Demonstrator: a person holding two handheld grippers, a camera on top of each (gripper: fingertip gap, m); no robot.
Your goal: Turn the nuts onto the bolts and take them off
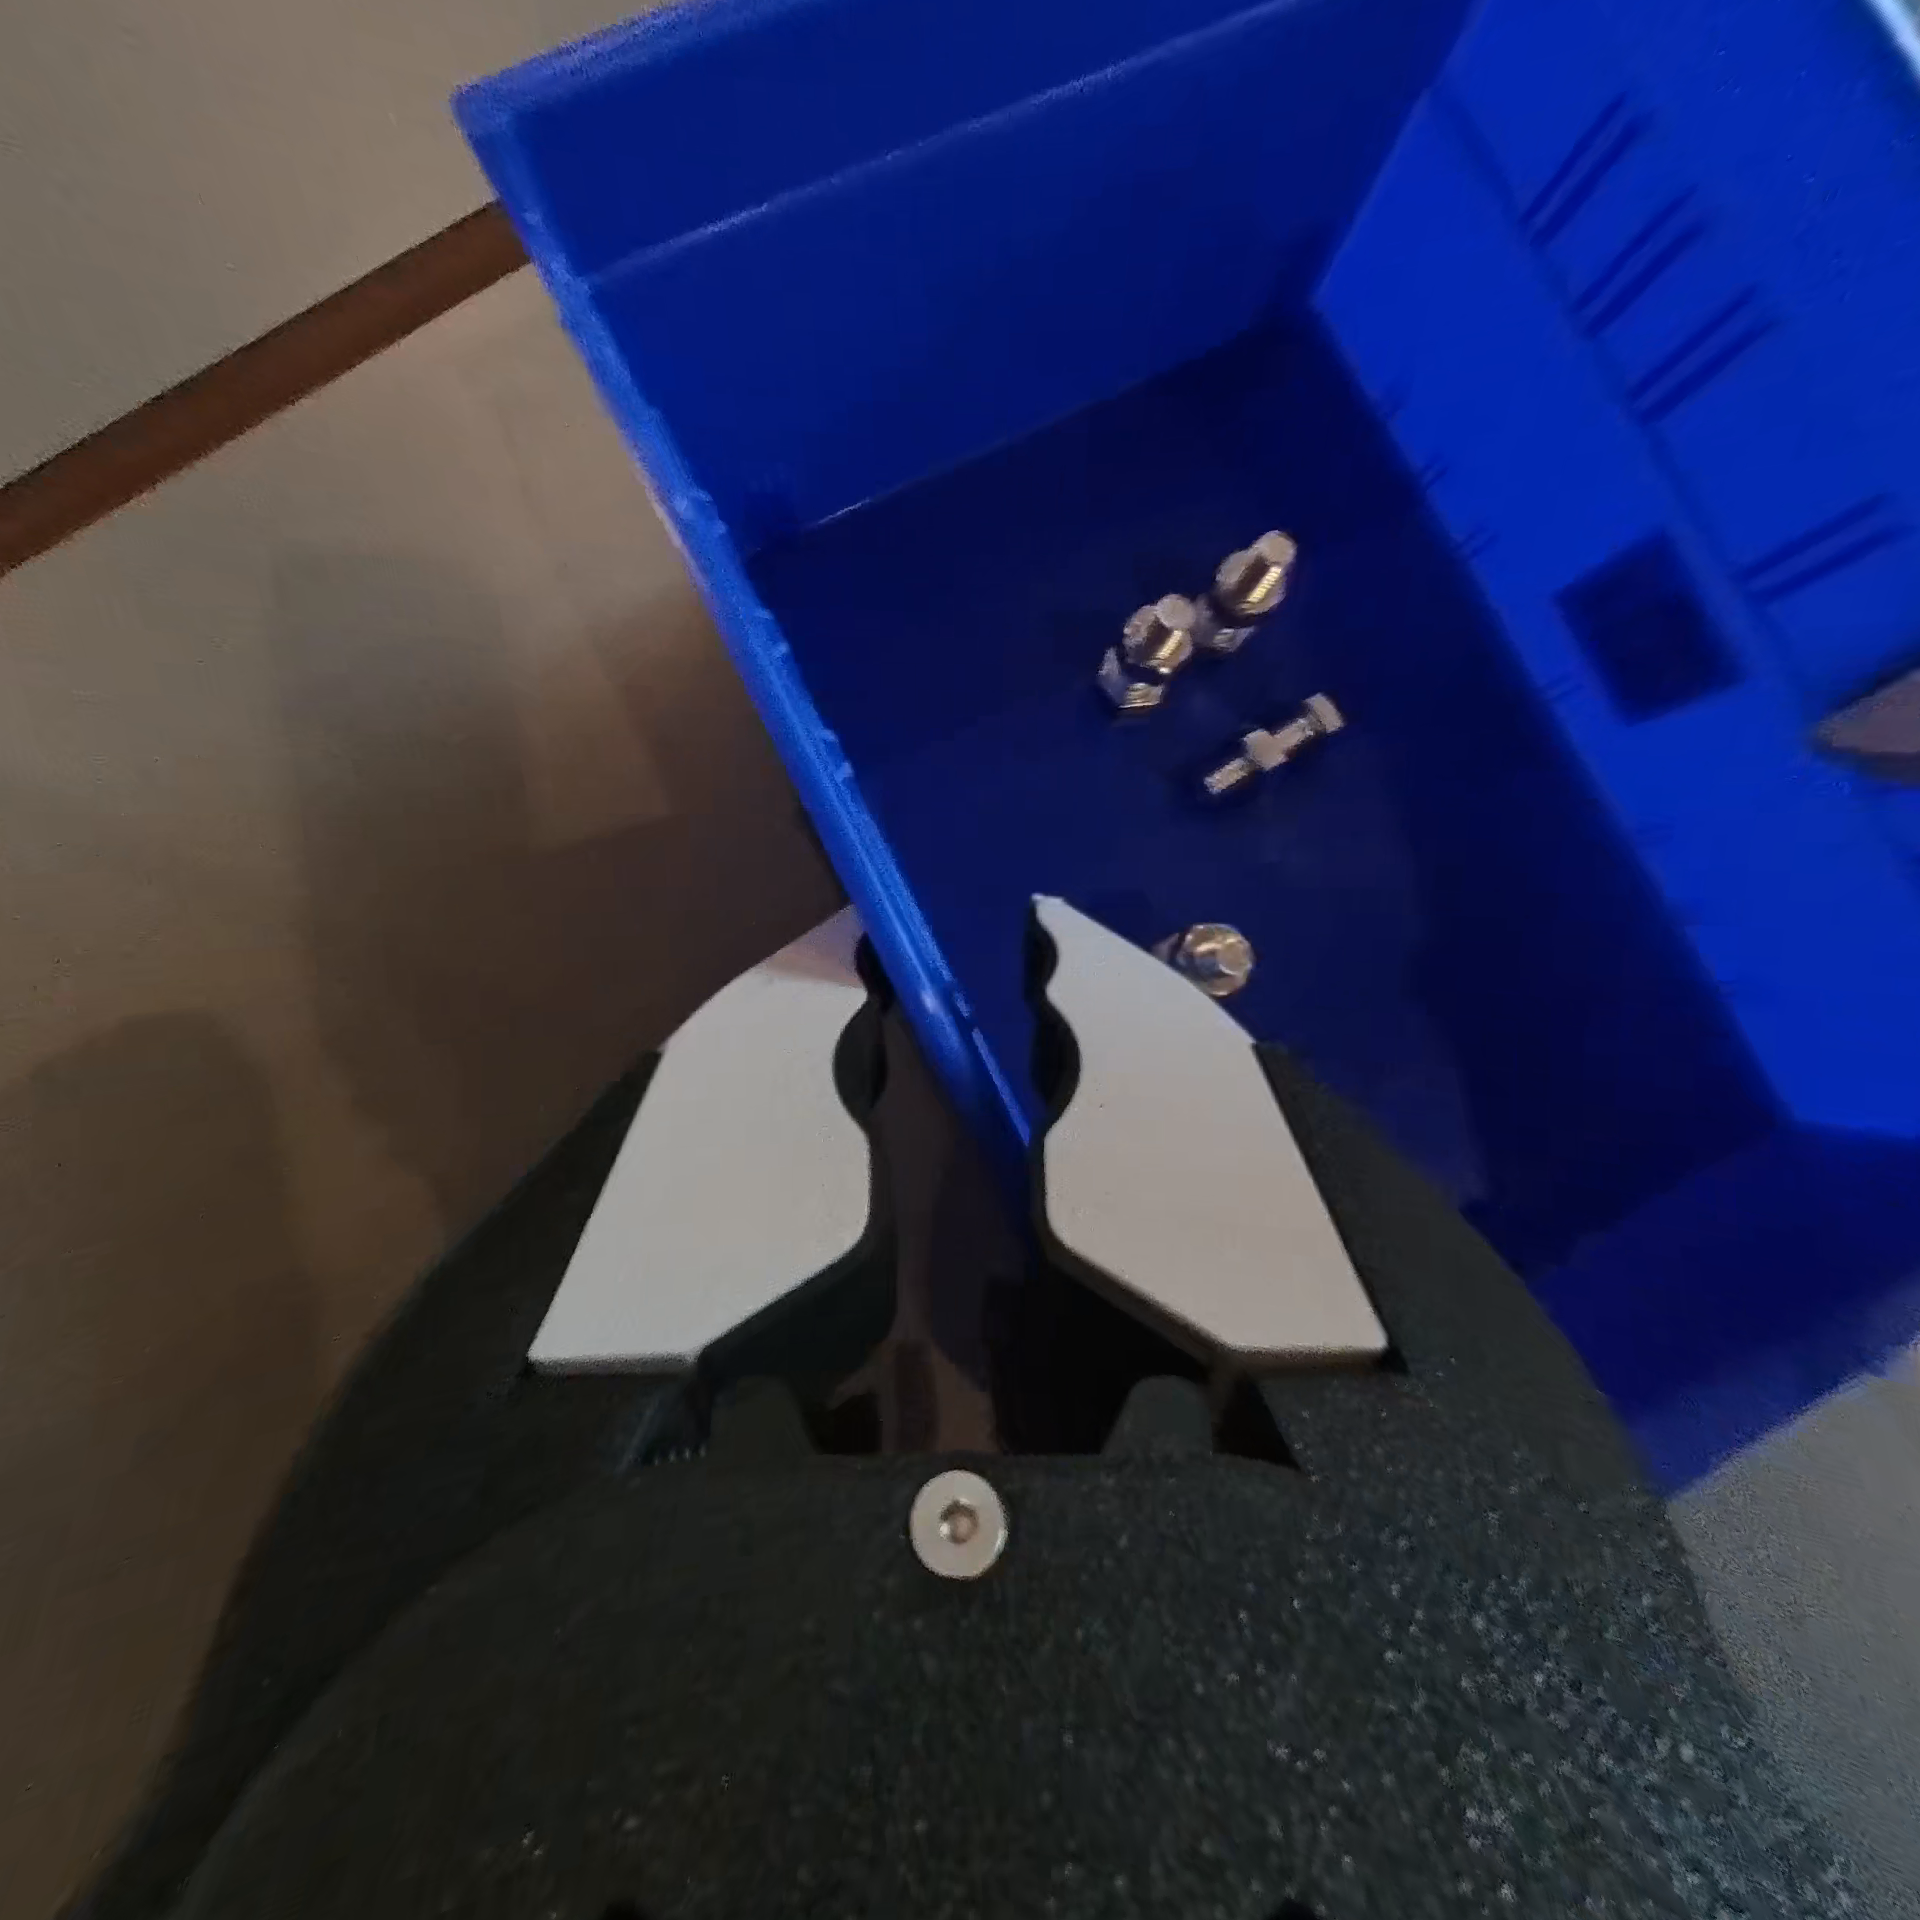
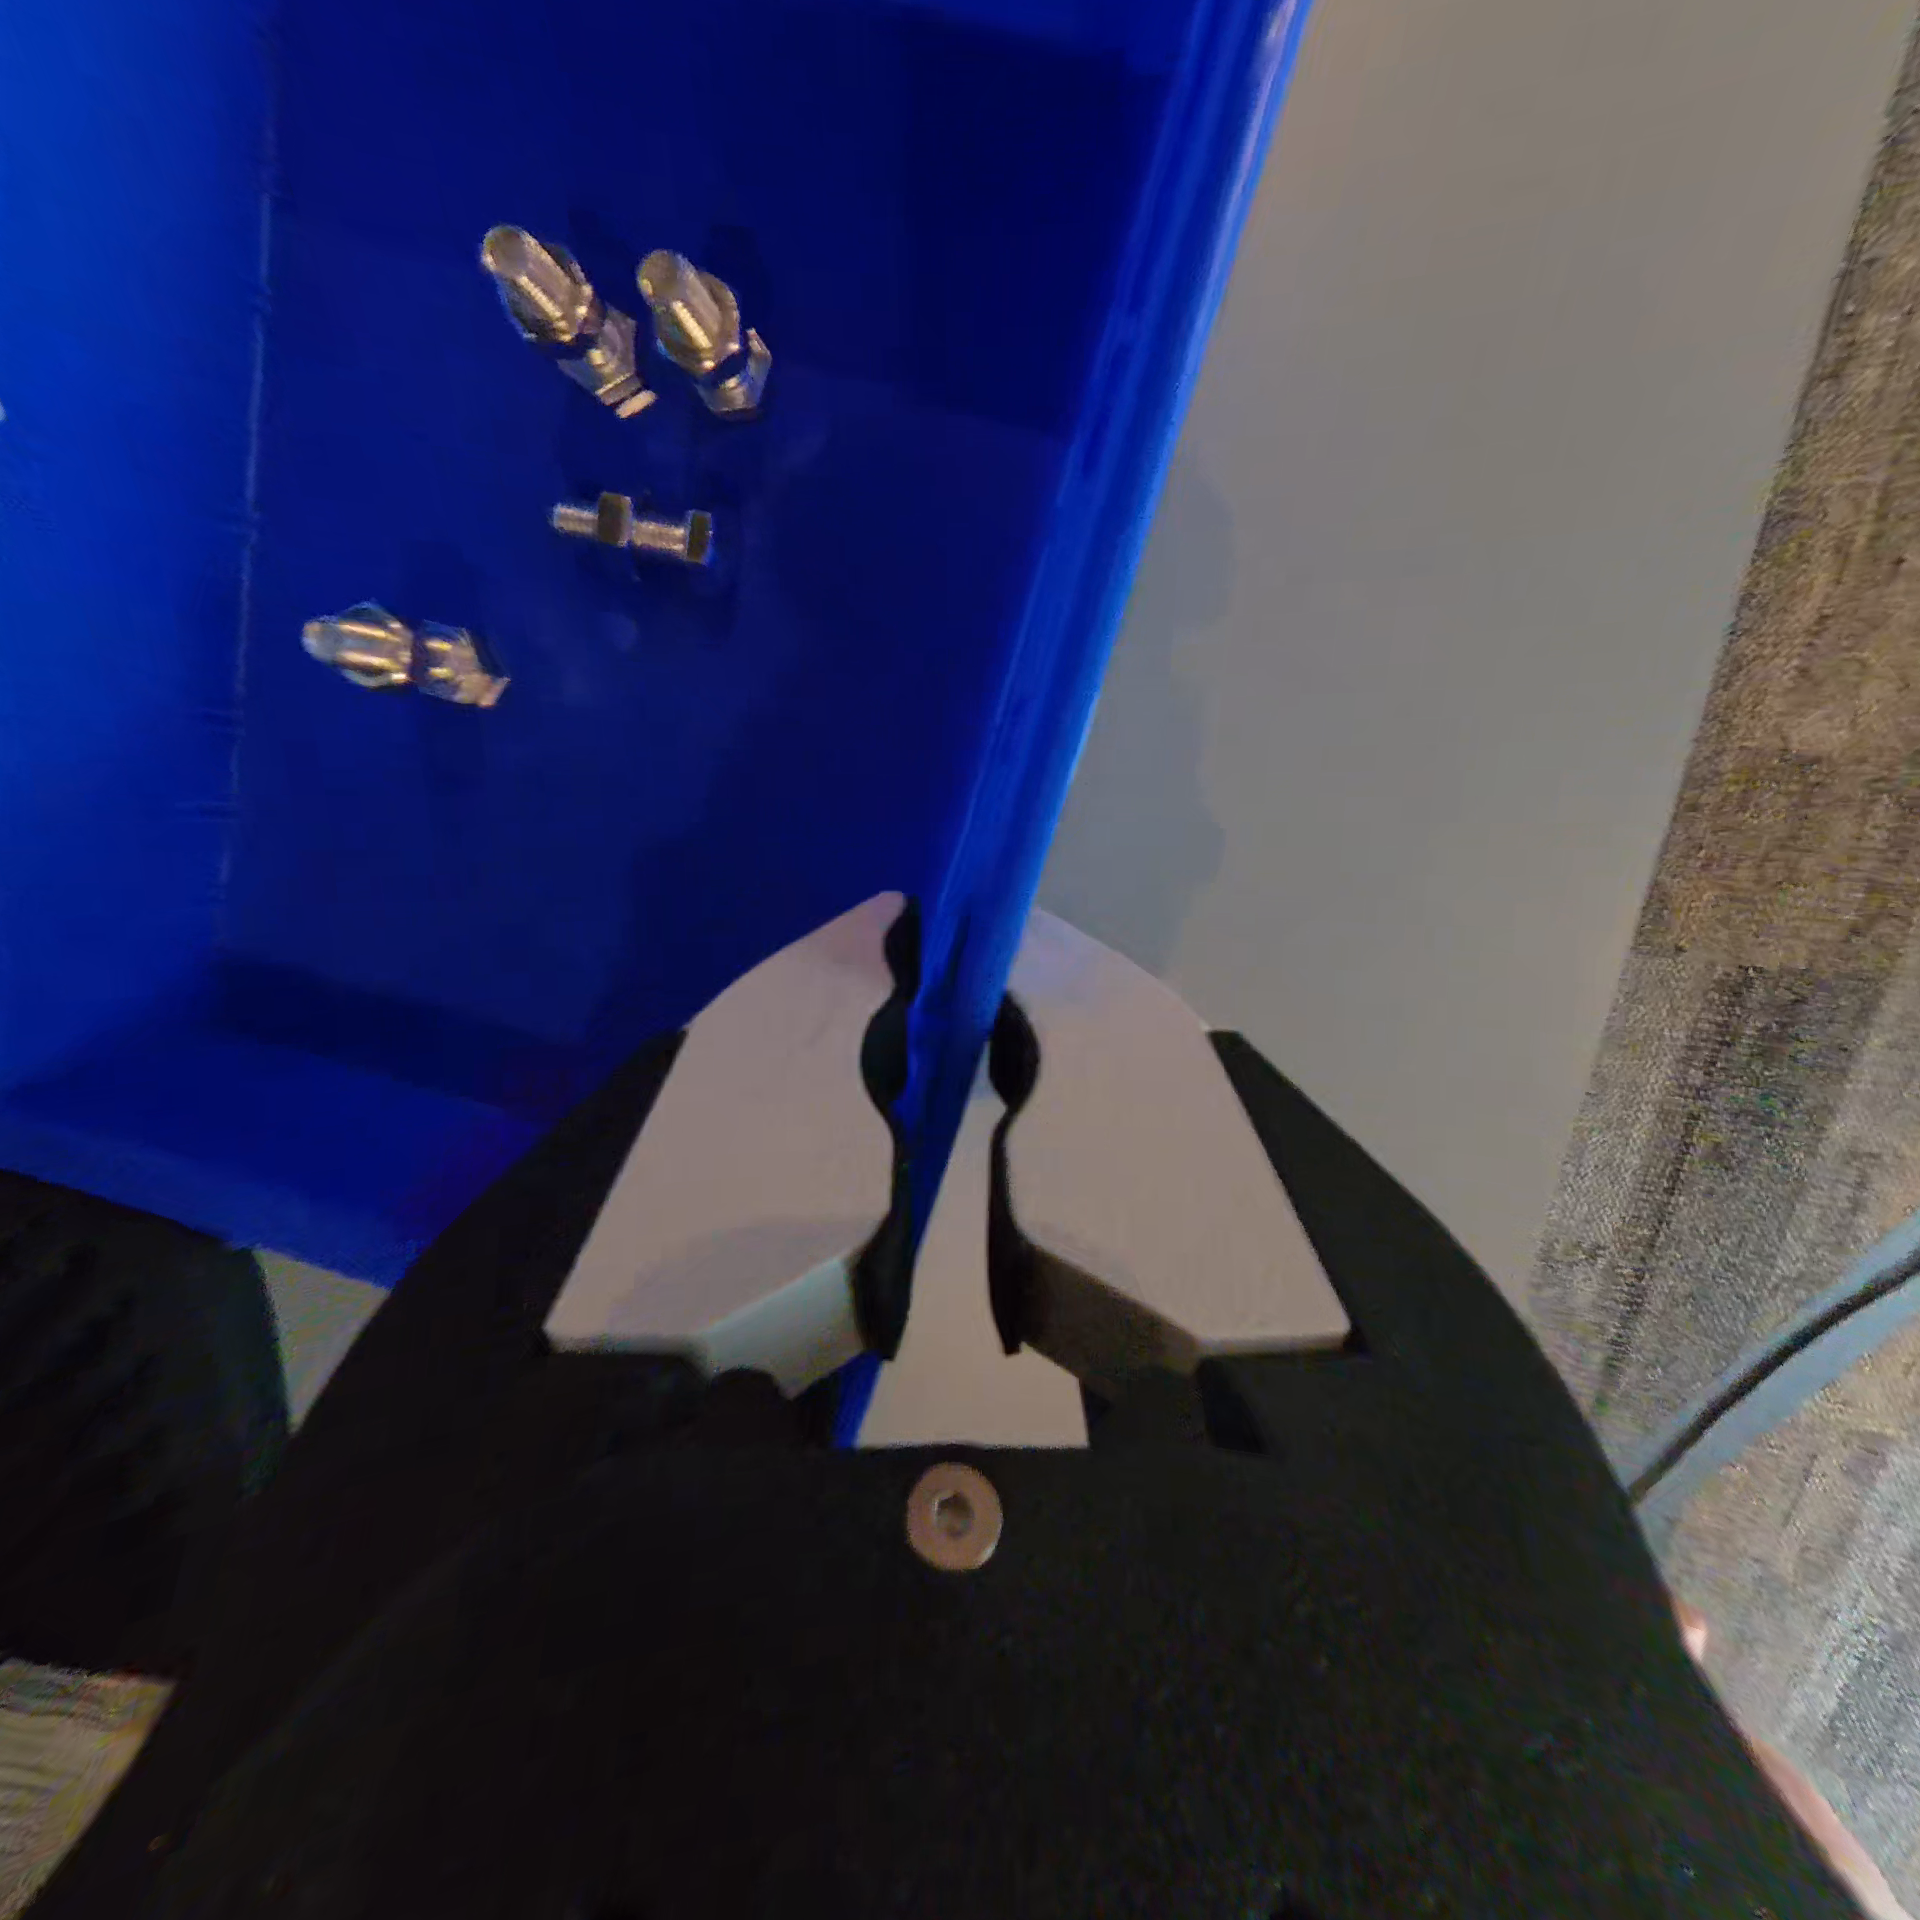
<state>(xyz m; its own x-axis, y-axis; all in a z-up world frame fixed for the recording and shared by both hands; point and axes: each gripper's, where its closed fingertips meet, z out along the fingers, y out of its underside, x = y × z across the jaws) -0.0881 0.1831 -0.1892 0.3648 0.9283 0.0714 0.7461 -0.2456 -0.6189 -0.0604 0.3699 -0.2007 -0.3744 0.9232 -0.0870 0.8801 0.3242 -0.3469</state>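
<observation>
Left gripper (image 1: 951, 997) pinches left wall of blue bin (image 1: 935, 343); right gripper (image 2: 951, 971) pinches right wall. Four bolts with nuts (image 2: 623, 535) lie on bin floor, 11 o'clock from right gripper. Judgement: nuts on, unscrewing remains.

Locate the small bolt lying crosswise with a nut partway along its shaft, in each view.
Left wrist view: the small bolt lies mid-right on the blue bin floor, below the bolt pair.
Right wrist view: it sits upper left of centre.
Shared landmark: the pair of larger bolts beside it.
</observation>
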